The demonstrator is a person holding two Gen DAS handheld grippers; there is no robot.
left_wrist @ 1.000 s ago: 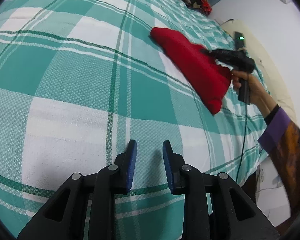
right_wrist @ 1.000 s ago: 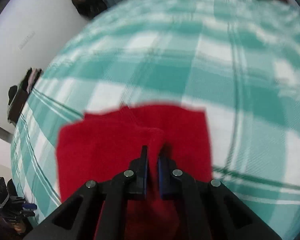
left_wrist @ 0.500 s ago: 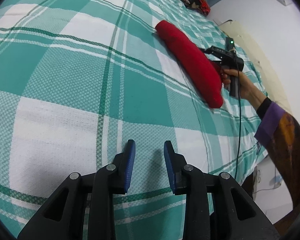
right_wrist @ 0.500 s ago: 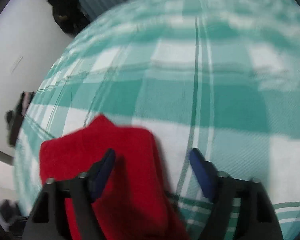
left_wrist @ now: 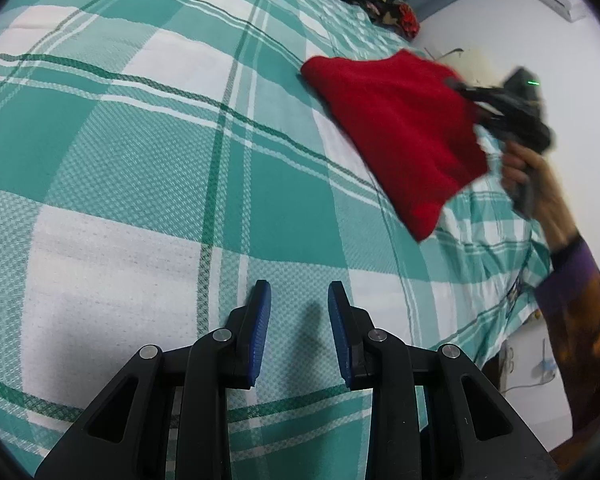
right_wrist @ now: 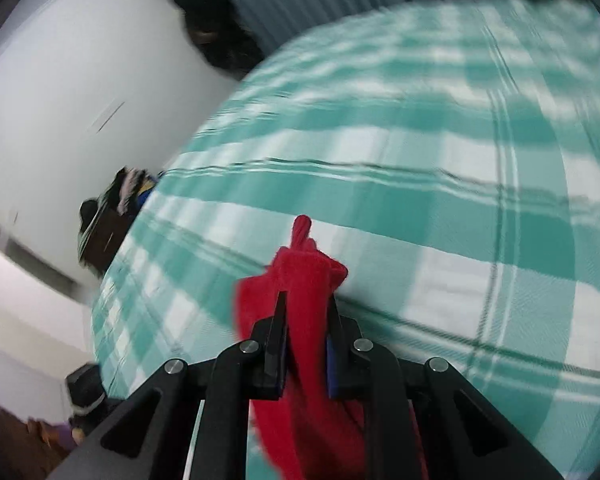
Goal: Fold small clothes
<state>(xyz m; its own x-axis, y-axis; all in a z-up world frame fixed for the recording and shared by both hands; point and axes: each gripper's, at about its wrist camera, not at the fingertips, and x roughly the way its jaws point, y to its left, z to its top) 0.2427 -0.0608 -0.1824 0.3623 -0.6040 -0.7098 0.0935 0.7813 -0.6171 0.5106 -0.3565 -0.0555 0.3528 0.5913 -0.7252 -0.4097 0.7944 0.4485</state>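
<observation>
My left tool (left_wrist: 299, 308) sits low over the bed (left_wrist: 140, 184), pointing down at the green-and-white check sheet; blue pads (left_wrist: 260, 320) apart with nothing but bare sheet between them, so it's released and empty; its shadow falls on a white square just ahead of the fingertips.

Further right in the left view, the red garment (left_wrist: 400, 132) is partly lifted off the bed; its far corner still meets the sheet near a dark green stripe, the rest slopes up to the right and hangs as a draped sheet with a pointed lower corner; it's well apart from my left tool.

At the garment's upper right edge, my right tool (left_wrist: 466, 94) is blurred; my right hand (left_wrist: 536, 184) holds its handle below, purple cuff and patterned sleeve (left_wrist: 580, 308) trailing to the frame's right edge; a green light shows on the tool body.

Right view: my right tool (right_wrist: 305, 312) has just been closing and is now clenched on a bunched ridge of the red cloth; fabric fills the gap between the pads, rises to a twisted peak beyond the fingertips and spills down on both sides under the fingers; the bed behind is motion-blurred; dark clutter at the left edge of the bed, too smeared to identify.
</observation>
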